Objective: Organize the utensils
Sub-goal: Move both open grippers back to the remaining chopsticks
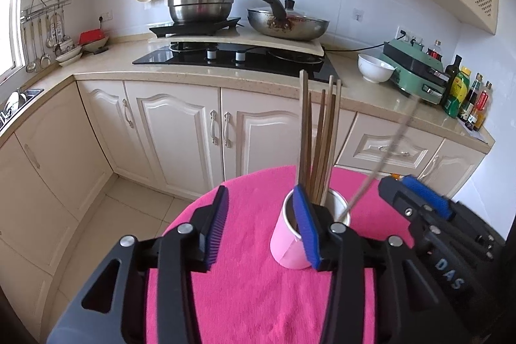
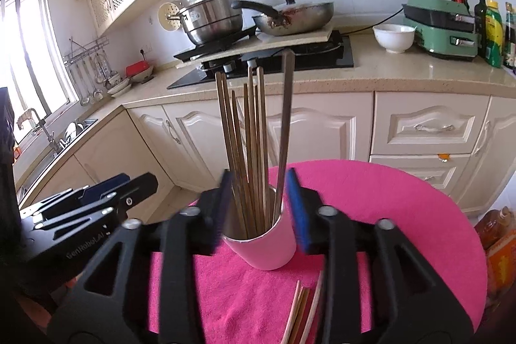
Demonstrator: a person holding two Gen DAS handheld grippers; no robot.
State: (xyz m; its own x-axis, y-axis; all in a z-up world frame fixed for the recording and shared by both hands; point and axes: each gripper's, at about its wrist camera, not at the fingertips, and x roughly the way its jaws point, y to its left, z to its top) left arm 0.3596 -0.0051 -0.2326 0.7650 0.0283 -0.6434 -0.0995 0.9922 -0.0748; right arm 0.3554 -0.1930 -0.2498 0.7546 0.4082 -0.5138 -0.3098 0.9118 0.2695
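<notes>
A pink cup stands on a round table under a pink cloth. Several brown chopsticks stand upright in the cup, and a thin metal utensil, blurred here, leans out to the right. My left gripper is open; its right pad sits in front of the cup's left side and nothing is between the pads. In the right wrist view my right gripper is open just in front of the cup, with the chopsticks and the metal handle seen between its pads. A few more chopsticks lie on the cloth below.
Cream cabinets and a counter run behind the table, carrying a hob, a steel pot, a wok, a white bowl, a green appliance and bottles. An orange bottle stands beside the table at the right. The sink is far left.
</notes>
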